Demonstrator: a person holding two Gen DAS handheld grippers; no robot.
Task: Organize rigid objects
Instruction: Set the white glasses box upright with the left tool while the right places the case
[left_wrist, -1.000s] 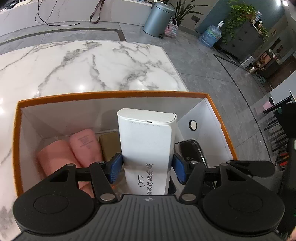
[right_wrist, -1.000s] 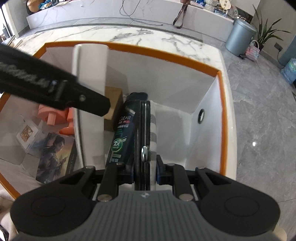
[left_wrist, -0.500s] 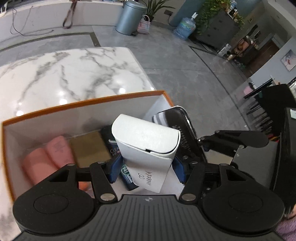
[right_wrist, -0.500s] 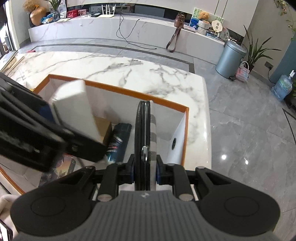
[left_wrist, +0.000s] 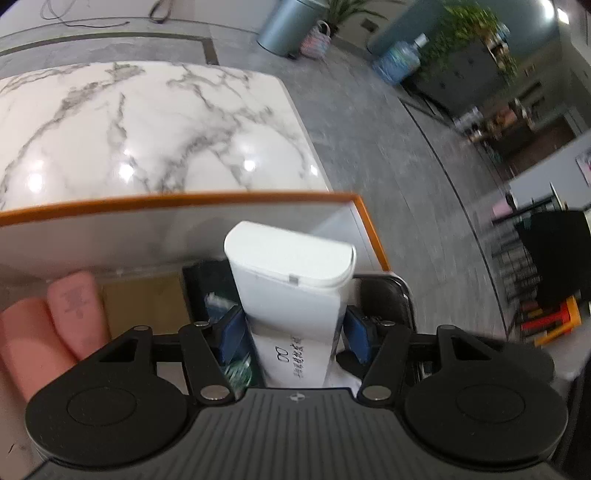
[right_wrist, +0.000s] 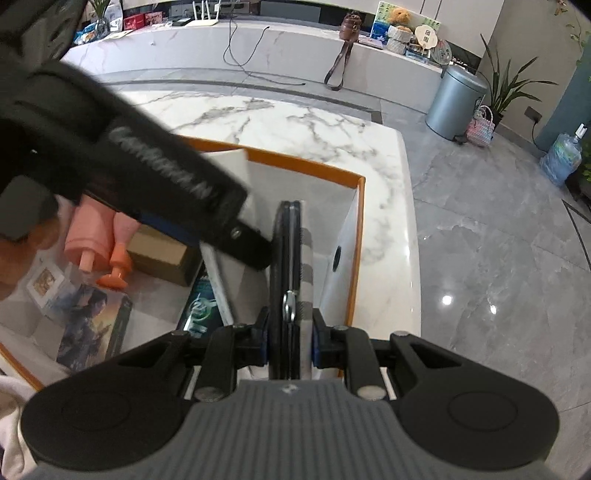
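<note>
White rounded-top rigid case (left_wrist: 291, 295) is clamped in the left hand-held gripper (left_wrist: 291, 336), tilted above the orange-rimmed white box (left_wrist: 177, 201) on the marble counter (left_wrist: 147, 125). Right hand-held gripper (right_wrist: 290, 339) is closed on a flat black-and-striped pouch (right_wrist: 291, 266) at 3 o'clock. Risk: the two could knock together; the box wall is close, w/ little free room btw the green-black bottle (right_wrist: 201, 306) and the wall.

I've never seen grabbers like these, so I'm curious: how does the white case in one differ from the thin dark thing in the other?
The white case is thick and boxy, so the left gripper stands wide on it; the dark flat case is slim, so the right gripper is nearly shut. The white case is plain with small print; the dark one has a striped face. Both are held over the orange-rimmed box.
</note>
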